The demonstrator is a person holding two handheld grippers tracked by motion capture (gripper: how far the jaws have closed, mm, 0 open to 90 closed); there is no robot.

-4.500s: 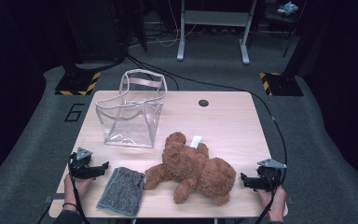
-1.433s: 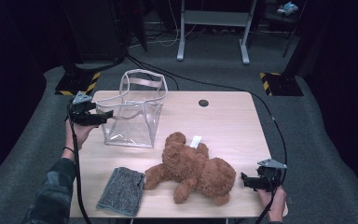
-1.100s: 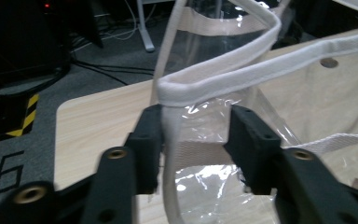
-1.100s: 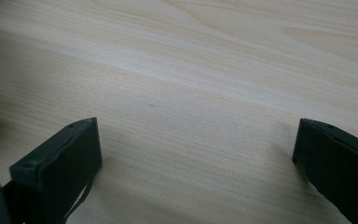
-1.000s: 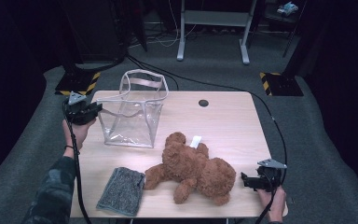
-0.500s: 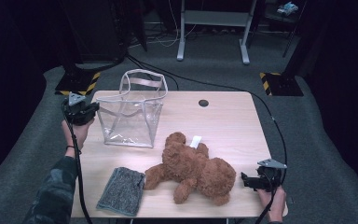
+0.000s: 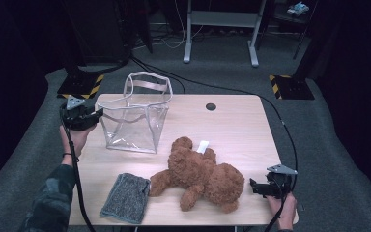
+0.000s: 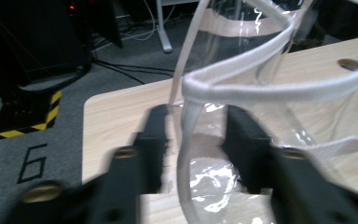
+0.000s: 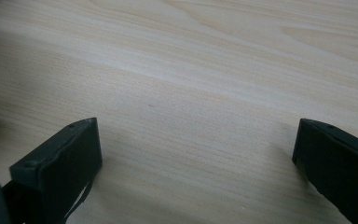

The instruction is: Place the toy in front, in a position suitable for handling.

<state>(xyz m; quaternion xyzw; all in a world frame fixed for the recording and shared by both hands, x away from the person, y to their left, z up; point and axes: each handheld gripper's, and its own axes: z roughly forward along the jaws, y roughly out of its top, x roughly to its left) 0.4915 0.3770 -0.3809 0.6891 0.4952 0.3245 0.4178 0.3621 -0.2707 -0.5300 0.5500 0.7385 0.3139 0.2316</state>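
A clear plastic bag (image 7: 135, 116) with white trim stands open at the back left of the wooden table (image 7: 236, 125). My left gripper (image 7: 96, 113) is at the bag's left corner. In the left gripper view the white rim (image 8: 261, 88) runs between the jaws of that gripper (image 8: 193, 126), with a gap on each side. Those jaws have just been opening, so the gripper is open. A brown teddy bear (image 7: 198, 174) lies at the front middle. My right gripper (image 7: 253, 187) rests by the bear's right side and is open over bare wood (image 9: 196, 135).
A grey knitted cloth (image 7: 125, 198) lies at the front left, beside the bear. A round cable hole (image 7: 210, 106) sits near the table's back edge. A black cable (image 7: 280, 125) runs off the right side. Dark carpet surrounds the table.
The left hand went from the table's front left corner up to the bag's left corner, then drew slightly left. The right hand, bear and cloth have not moved.
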